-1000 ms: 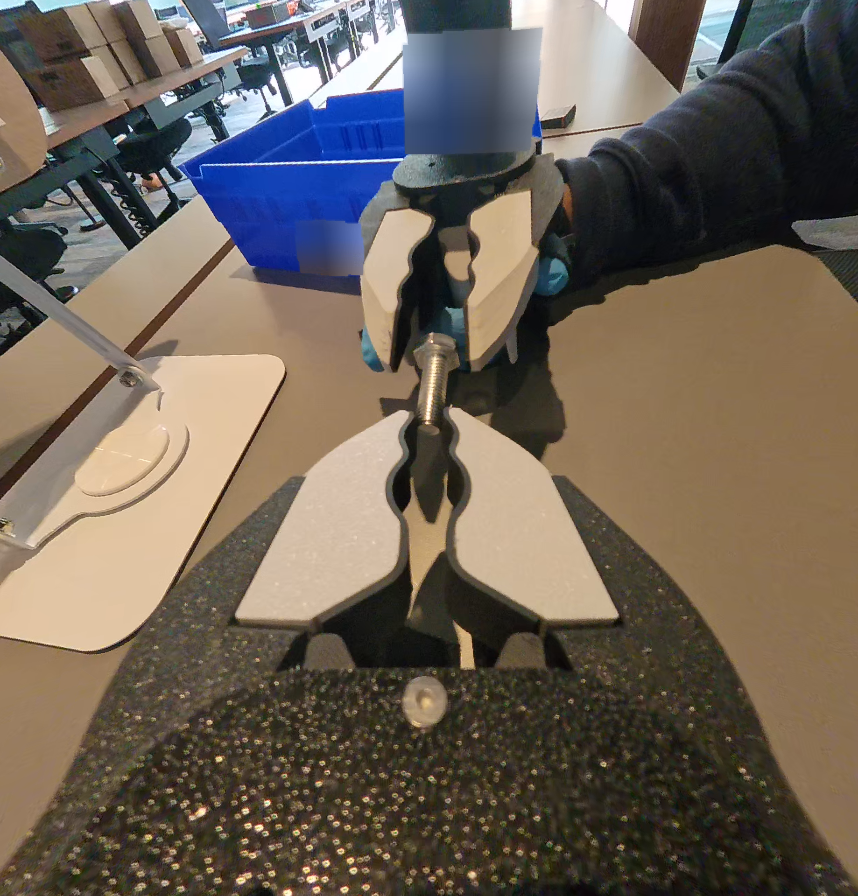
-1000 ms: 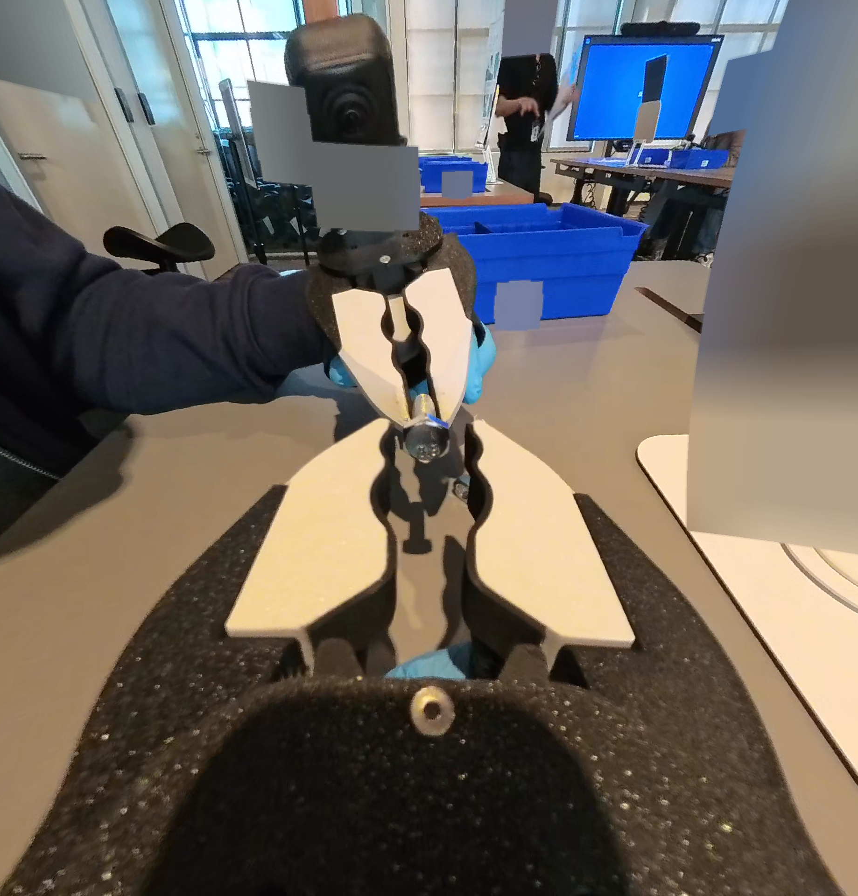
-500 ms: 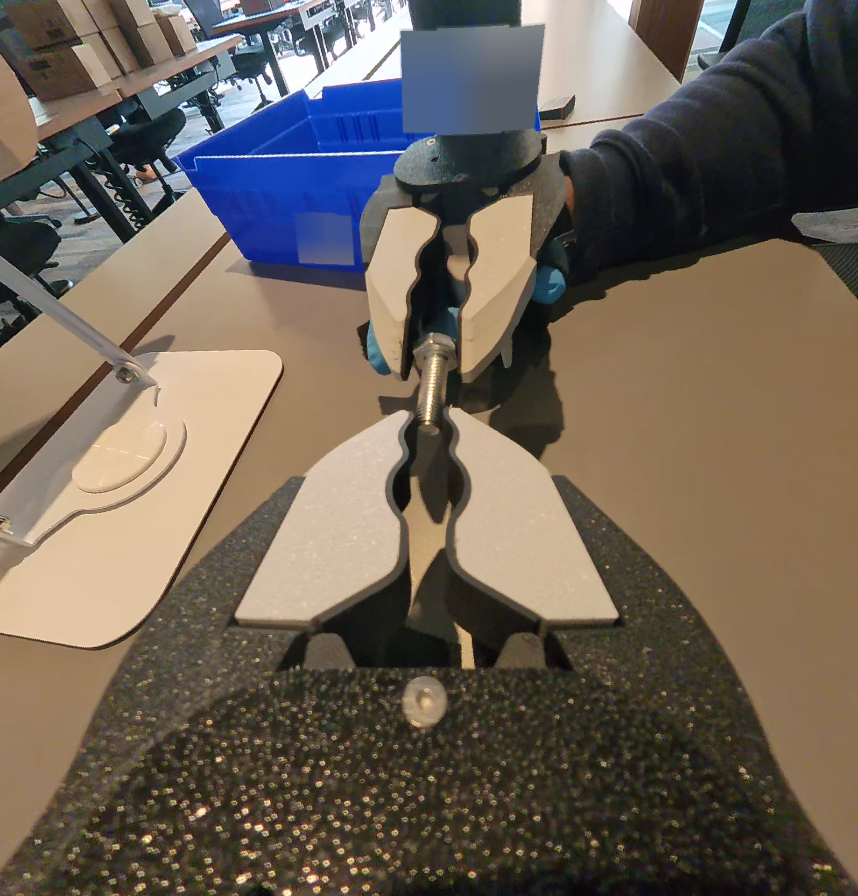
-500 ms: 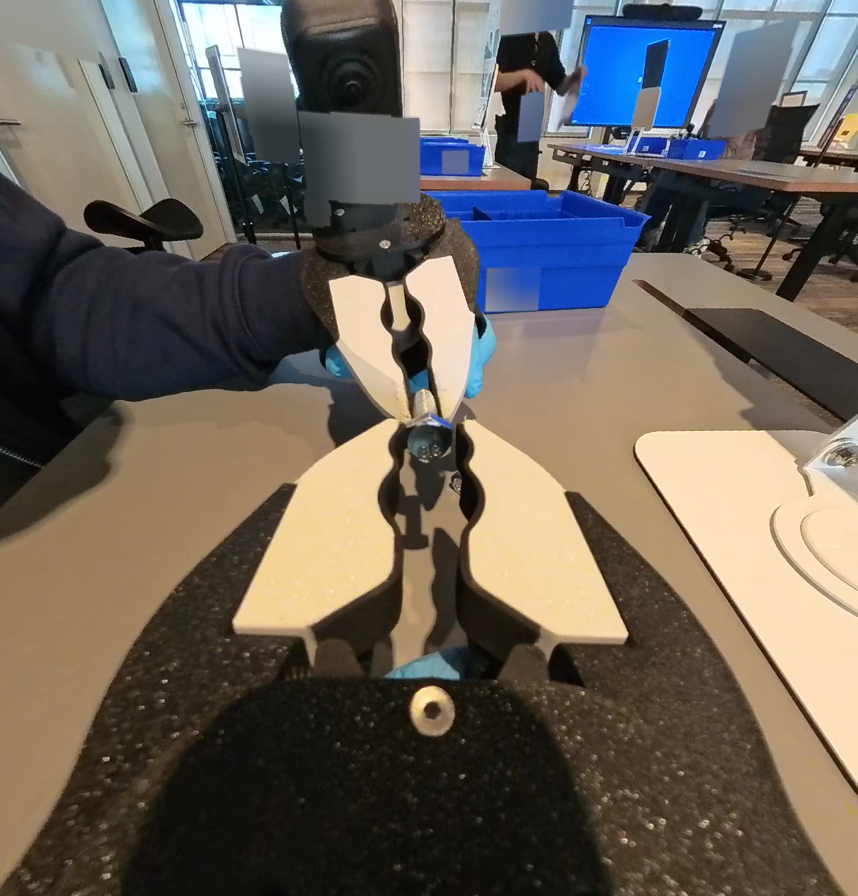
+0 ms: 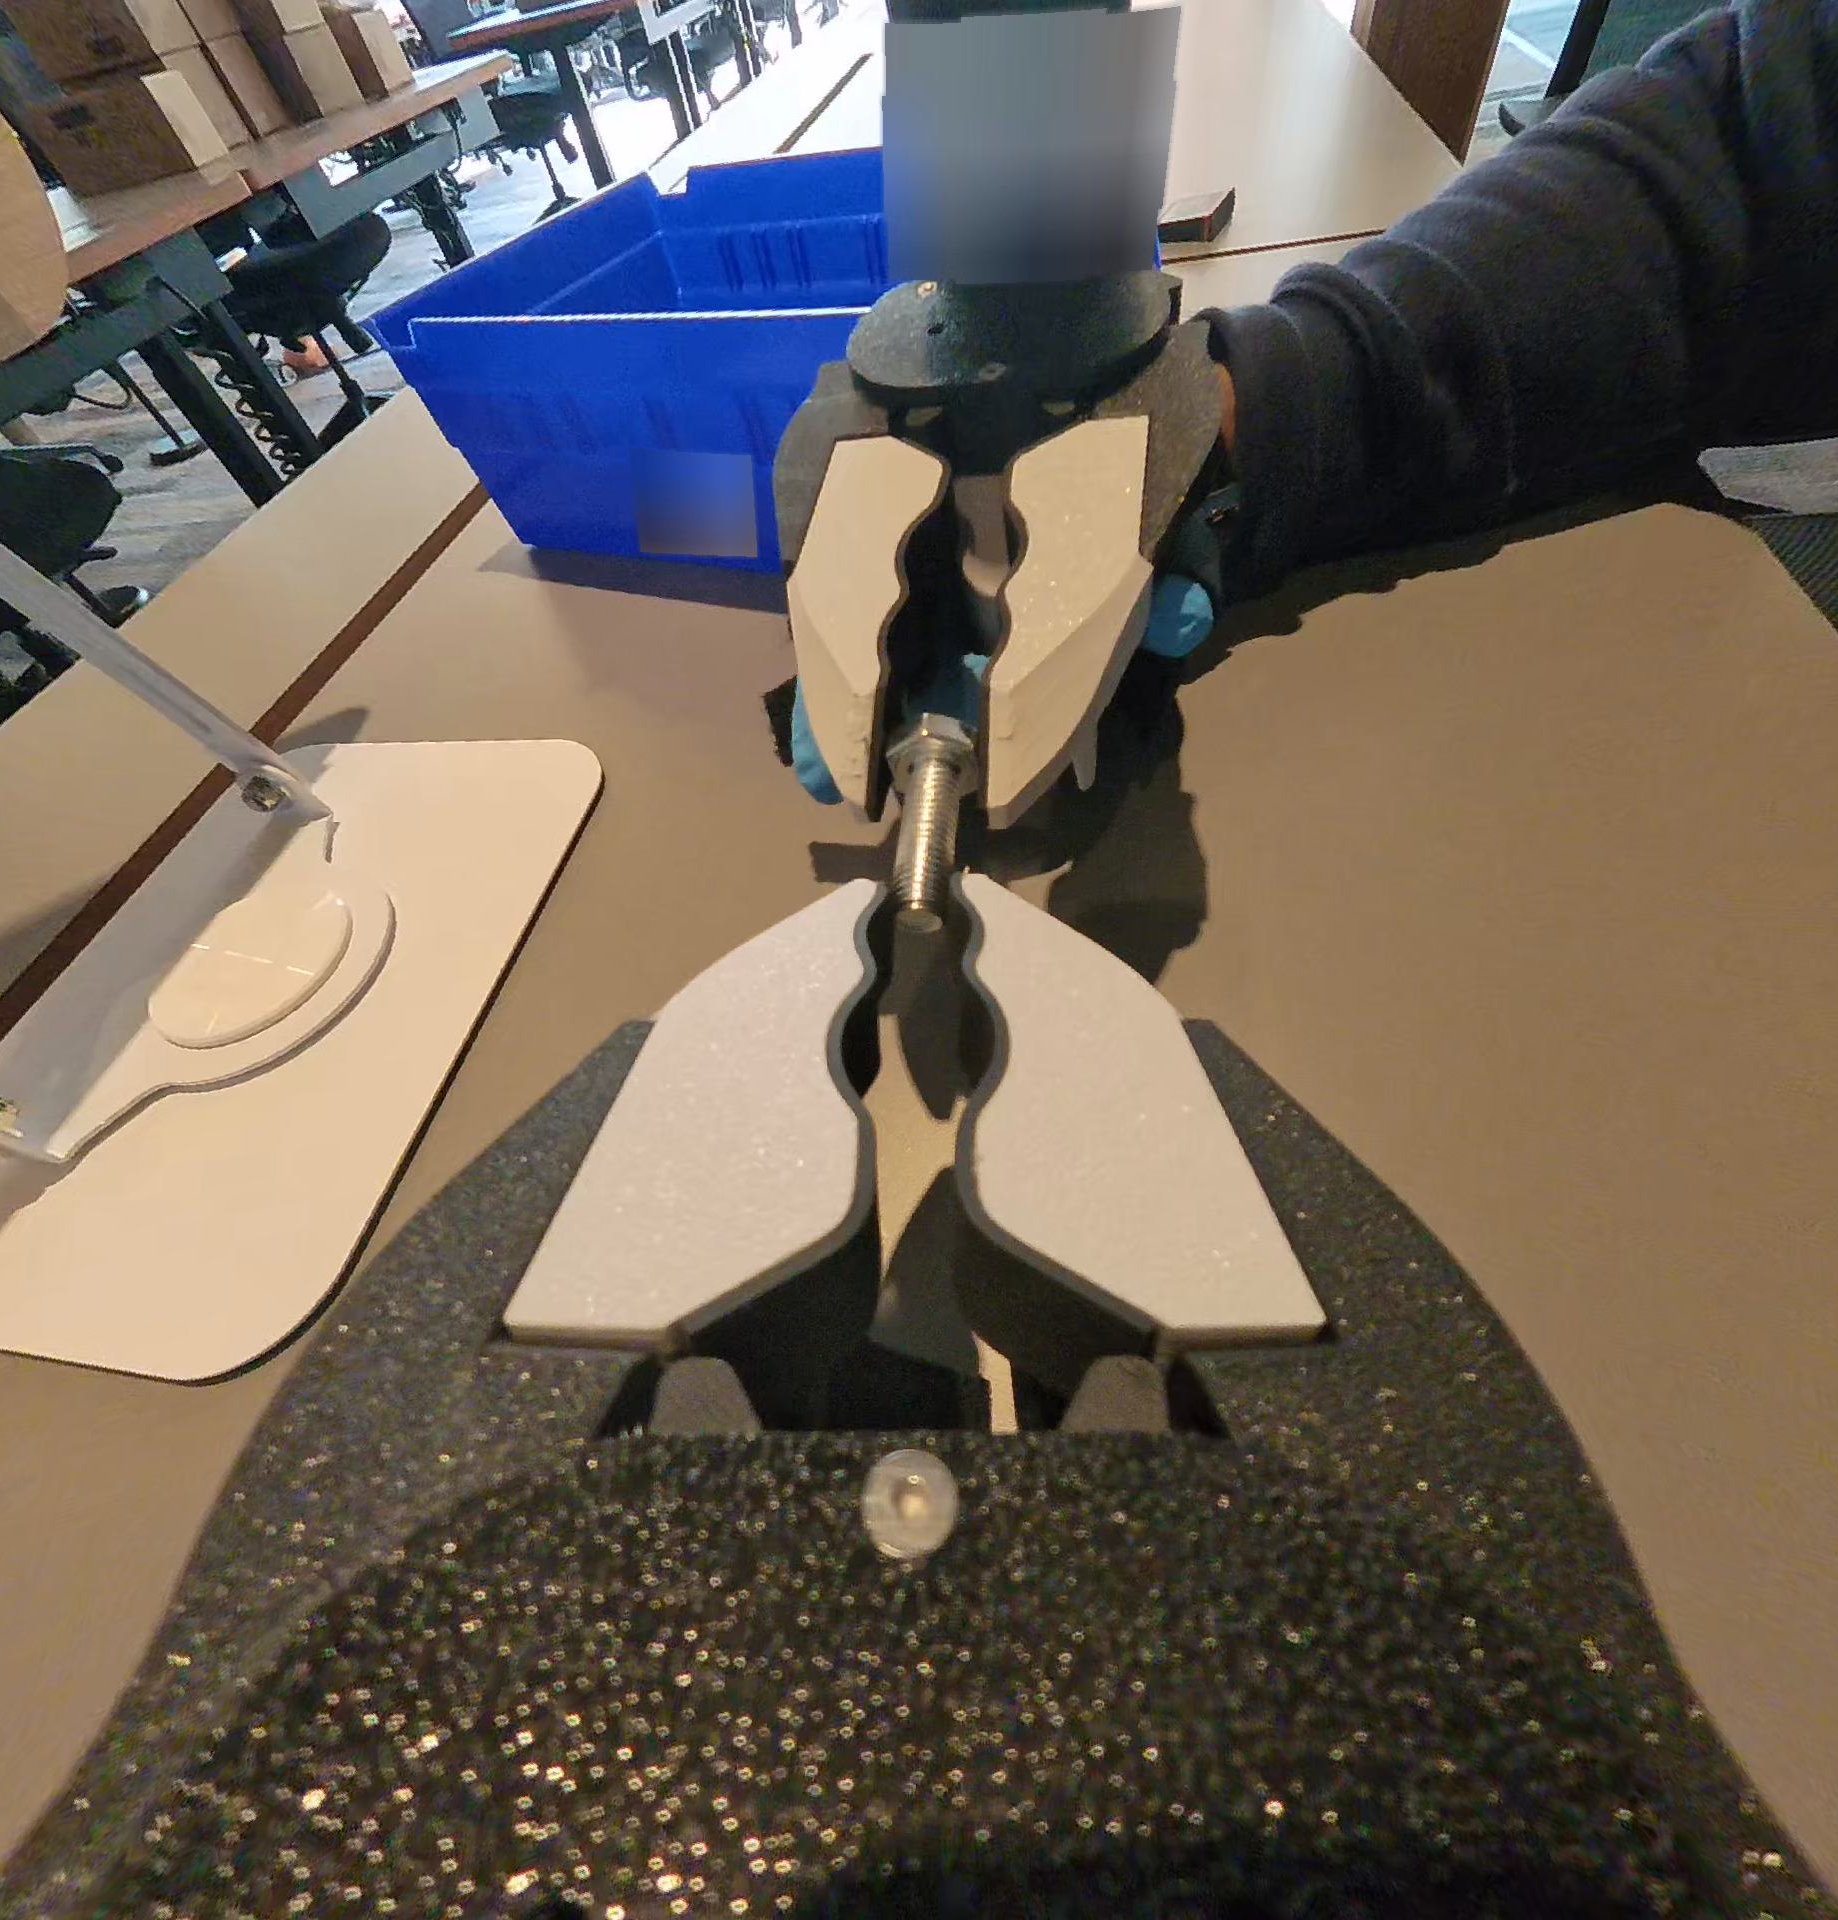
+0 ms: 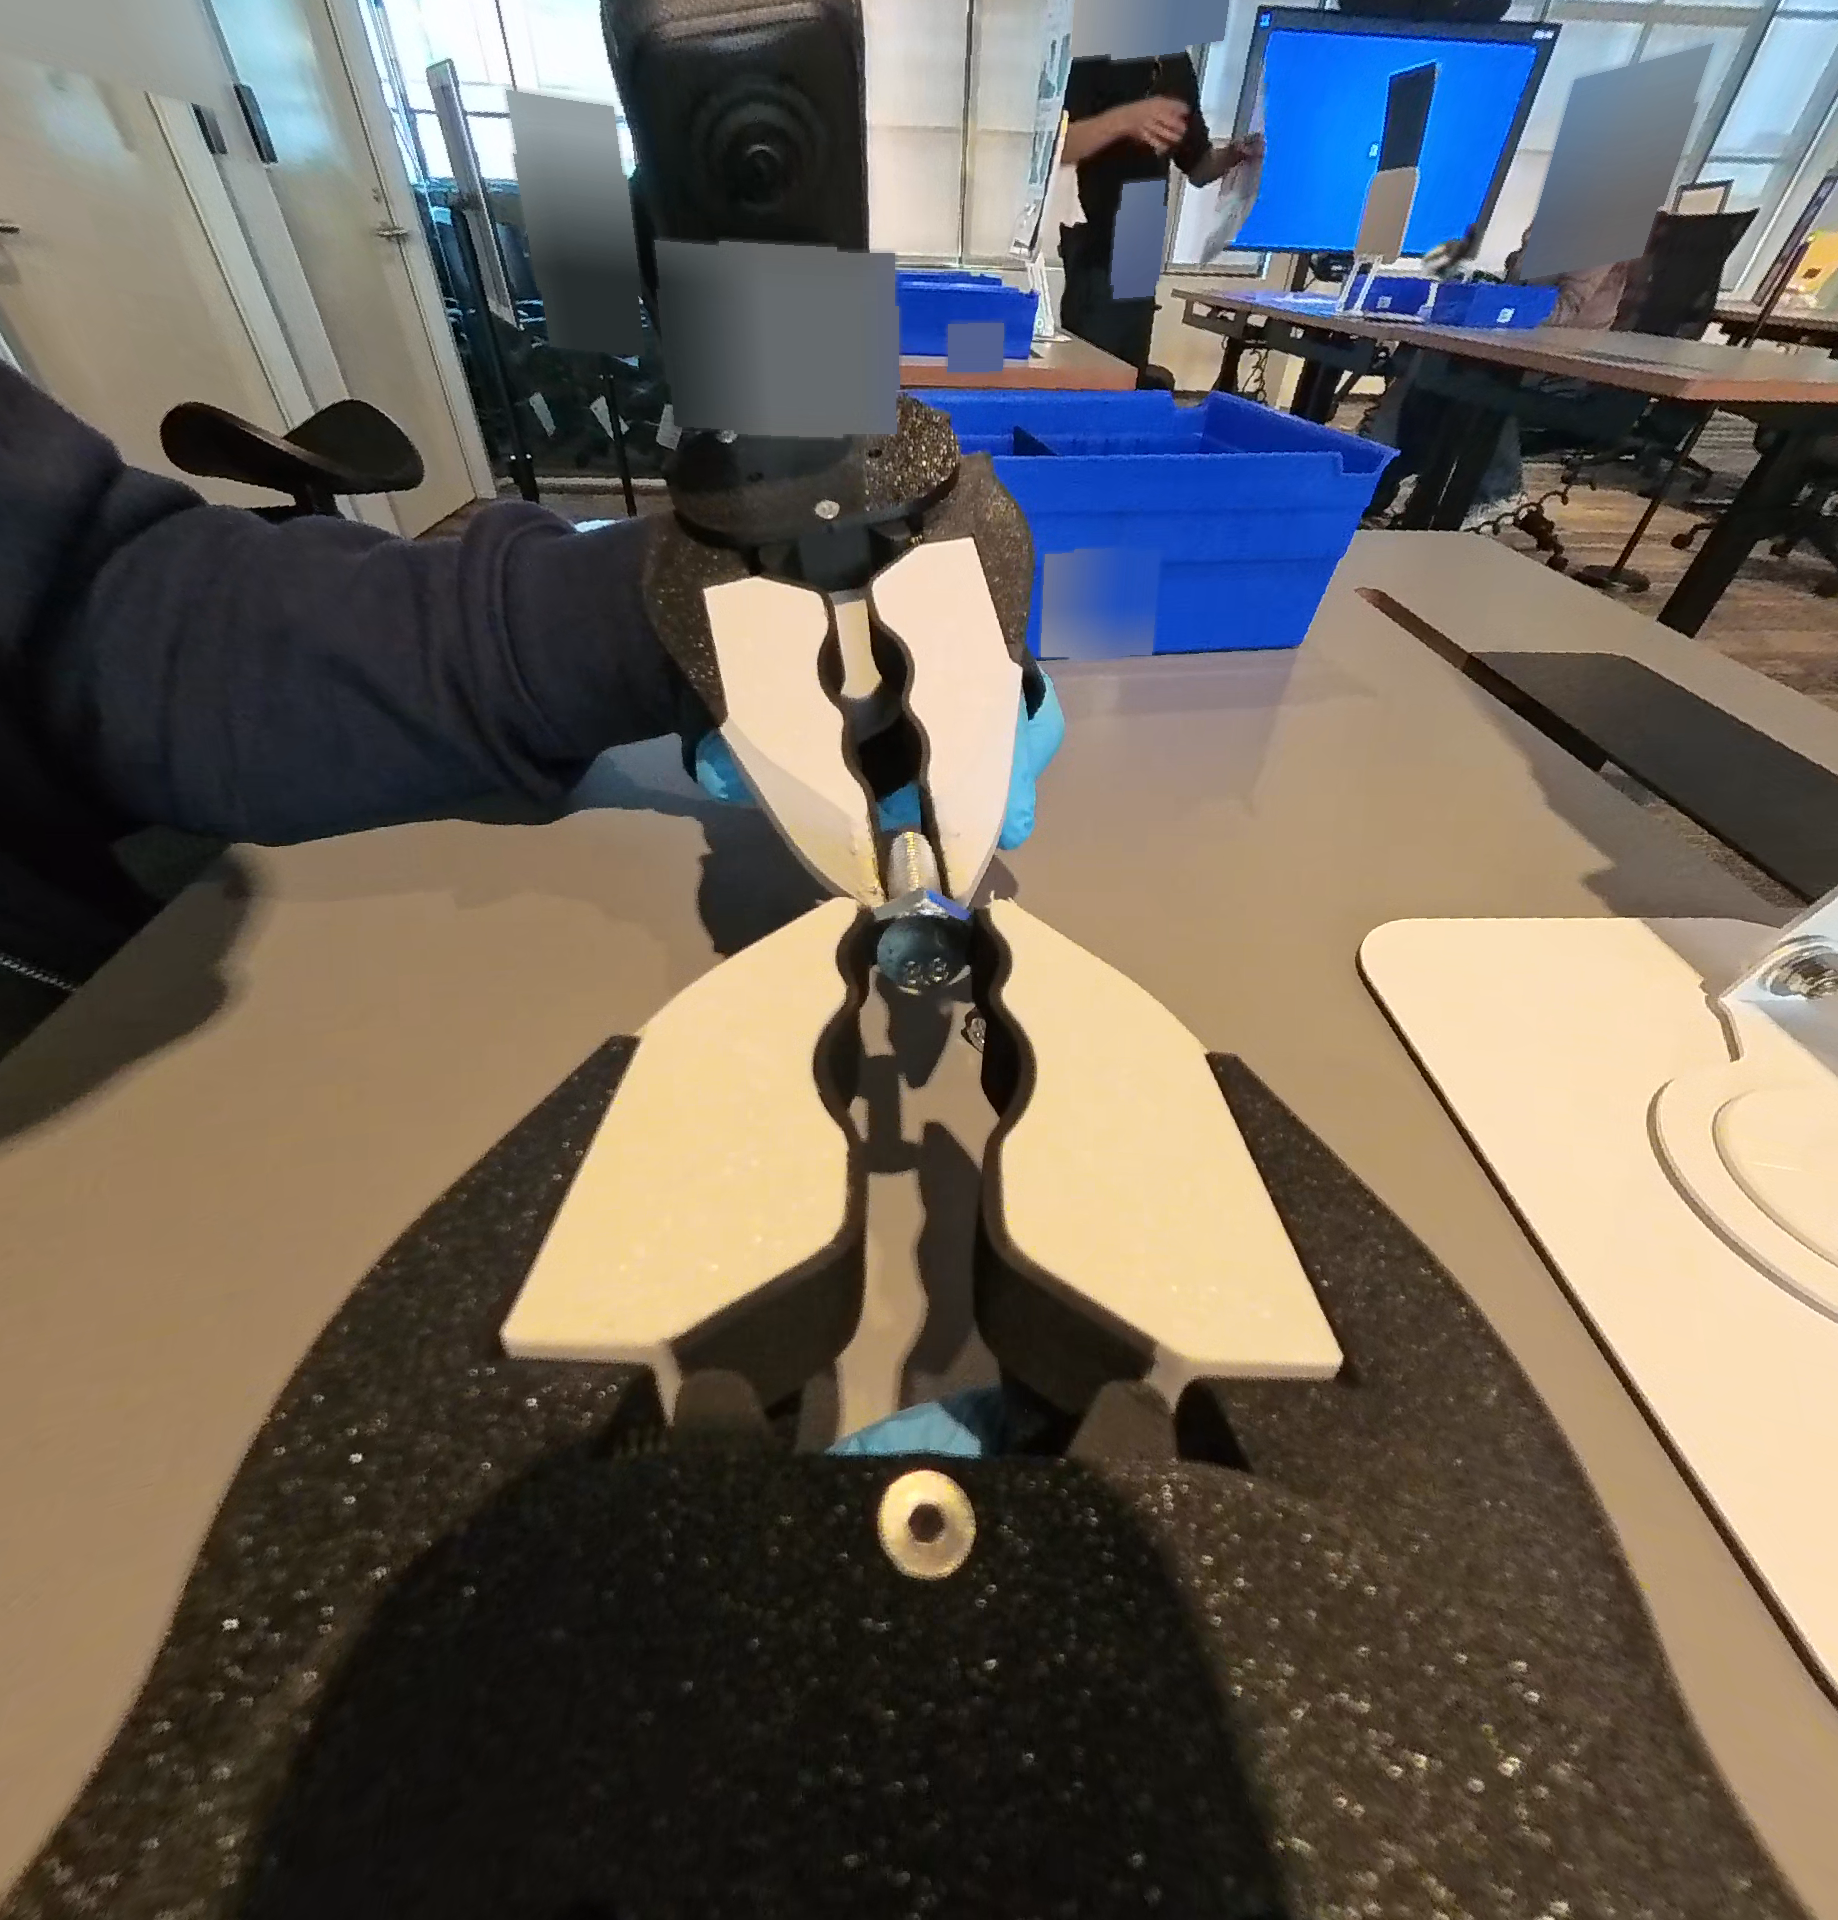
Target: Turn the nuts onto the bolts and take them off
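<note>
Office desks and blue bins stand behind a grey table (image 5: pixel 1414 935). Above it a bolt (image 5: pixel 923 821) hangs level between two facing grippers. Right gripper (image 6: pixel 920 914) is clamped on the hex head; left gripper (image 5: pixel 920 894) is closed on the threaded tip. No nut can be made out. A blue bin (image 5: pixel 624 416) sits beyond, a white stand base (image 5: pixel 427 935) at the left.
</note>
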Demonstrator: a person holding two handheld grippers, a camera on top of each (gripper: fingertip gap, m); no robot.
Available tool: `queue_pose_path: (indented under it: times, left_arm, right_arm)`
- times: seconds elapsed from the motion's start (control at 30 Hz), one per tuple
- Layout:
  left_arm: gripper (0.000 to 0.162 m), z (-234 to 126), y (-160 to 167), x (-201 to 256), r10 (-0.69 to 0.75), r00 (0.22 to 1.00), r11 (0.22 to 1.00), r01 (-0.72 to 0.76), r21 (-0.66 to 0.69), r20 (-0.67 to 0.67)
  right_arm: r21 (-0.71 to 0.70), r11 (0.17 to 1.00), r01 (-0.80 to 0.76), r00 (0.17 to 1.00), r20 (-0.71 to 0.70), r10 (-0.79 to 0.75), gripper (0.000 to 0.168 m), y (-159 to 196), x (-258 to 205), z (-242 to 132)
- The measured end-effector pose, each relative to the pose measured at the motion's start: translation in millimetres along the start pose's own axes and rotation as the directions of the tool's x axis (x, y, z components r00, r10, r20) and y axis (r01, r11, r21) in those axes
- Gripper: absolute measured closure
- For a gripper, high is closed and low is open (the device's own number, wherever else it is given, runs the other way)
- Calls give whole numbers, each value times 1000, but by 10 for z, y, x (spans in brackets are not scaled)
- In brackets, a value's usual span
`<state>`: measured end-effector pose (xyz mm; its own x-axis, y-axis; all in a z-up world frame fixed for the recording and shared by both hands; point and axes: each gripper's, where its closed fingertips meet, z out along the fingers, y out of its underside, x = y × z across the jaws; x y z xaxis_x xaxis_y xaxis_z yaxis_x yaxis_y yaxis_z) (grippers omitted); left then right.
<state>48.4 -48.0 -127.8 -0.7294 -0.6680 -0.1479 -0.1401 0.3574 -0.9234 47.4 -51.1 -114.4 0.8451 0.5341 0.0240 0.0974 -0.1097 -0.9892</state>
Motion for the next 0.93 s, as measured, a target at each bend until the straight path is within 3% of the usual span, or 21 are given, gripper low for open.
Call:
queue_pose_path:
  times: [0.33,0.5,0.7,0.93]
  left_arm:
    - [152,-11,-16,-46,-23,999,999,22,34,26]
    - [138,-167,44,-114,-66,997,998,65,26,34]
    - [145,-362,417,-382,-145,974,975,171,-144,173]
    - [144,-184,640,-217,-113,986,942,146,-303,124]
  right_arm:
    - [21,1000,-4,1000,-20,4,151,-29,37,-12]
    - [84,996,-40,998,-48,44,151,-101,117,-82]
    - [102,994,-36,995,-93,45,151,-119,194,-96]
    - [117,992,-44,993,-105,57,151,-132,227,-111]
